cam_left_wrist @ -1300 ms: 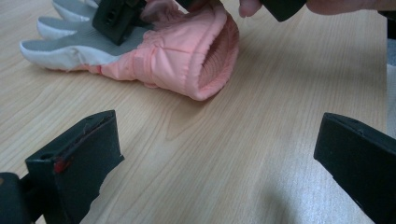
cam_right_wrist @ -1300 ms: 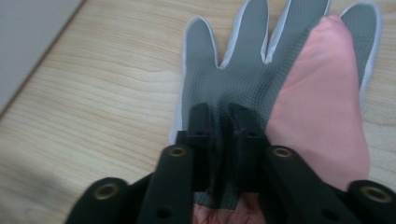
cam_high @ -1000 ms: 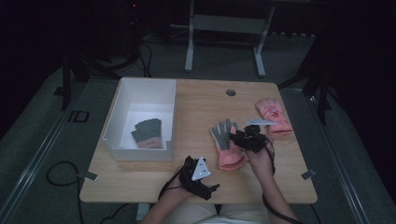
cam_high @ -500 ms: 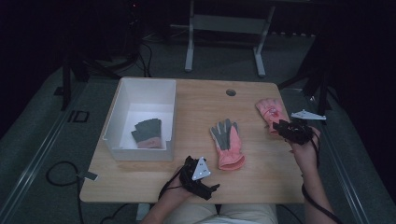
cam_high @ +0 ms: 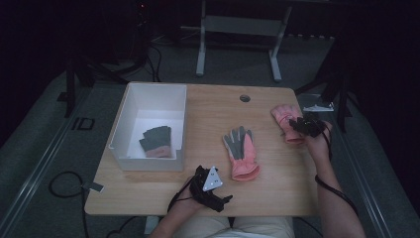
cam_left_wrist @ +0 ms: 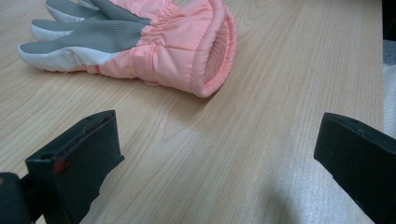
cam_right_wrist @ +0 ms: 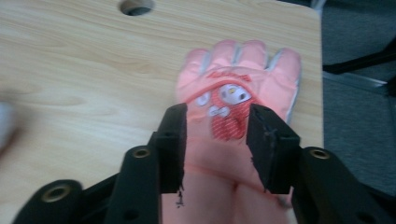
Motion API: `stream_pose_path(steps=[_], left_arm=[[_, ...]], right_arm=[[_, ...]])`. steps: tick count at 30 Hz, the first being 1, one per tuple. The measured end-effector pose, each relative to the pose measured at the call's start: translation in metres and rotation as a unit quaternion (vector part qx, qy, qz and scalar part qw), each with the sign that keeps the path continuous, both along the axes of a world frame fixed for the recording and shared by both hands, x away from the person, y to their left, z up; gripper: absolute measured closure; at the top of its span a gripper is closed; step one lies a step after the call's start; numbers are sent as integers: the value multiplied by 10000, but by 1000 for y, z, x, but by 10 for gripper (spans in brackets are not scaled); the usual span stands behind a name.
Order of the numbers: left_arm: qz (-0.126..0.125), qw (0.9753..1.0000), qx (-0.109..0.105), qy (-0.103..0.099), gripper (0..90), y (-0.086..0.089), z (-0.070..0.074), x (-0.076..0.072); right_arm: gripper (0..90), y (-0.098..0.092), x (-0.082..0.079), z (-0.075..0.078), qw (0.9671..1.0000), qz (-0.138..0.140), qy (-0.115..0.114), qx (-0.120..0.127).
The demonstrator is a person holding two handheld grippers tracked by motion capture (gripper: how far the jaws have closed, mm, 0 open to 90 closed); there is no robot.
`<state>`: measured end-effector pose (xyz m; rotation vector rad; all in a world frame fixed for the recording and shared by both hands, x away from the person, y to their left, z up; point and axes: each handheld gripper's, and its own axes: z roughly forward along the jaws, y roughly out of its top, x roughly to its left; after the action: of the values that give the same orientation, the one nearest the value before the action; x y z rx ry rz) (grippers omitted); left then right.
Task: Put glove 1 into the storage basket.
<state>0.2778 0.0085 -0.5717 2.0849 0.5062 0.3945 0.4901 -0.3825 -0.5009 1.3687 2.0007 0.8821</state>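
the right gripper [cam_right_wrist: 215,149] hovers half-open over a pink glove [cam_right_wrist: 233,93] (back side up) near the table's [cam_high: 208,106] right edge; the left gripper [cam_left_wrist: 219,158] rests wide open.

Matte black two-jaw left gripper [cam_high: 214,194] topped with a grey three-cornered plate [cam_high: 212,179], chunky square jaw pads with a red nick on one, same black right gripper [cam_high: 303,124] with round brass-ringed holes along its arms, thin black cables [cam_high: 333,190] trailing off, bare forearms, pale trousers [cam_high: 225,228].
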Motion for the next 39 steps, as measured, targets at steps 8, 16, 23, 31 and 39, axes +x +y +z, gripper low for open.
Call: stream_pose_path(steps=[8,16,23,31,39], left_arm=[[32,10000,-29,-8,2,0,1,-1],[43,10000,-59,-1,2,1,1,-2],[38,10000,-14,-32,2,1,1,-2],[43,10000,-24,-43,2,1,1,-1],[48,10000,-4,-23,2,0,1,0]], right_arm=[[565,1,24,-20,9995,-132,265,-77],[702,-1,31,-31,9990,-259,346,-77],[861,5,32,-28,9977,-441,501,-102],[898,10,12,-5,9964,-795,286,0],[900,19,-31,30,9955,-930,-161,51]])
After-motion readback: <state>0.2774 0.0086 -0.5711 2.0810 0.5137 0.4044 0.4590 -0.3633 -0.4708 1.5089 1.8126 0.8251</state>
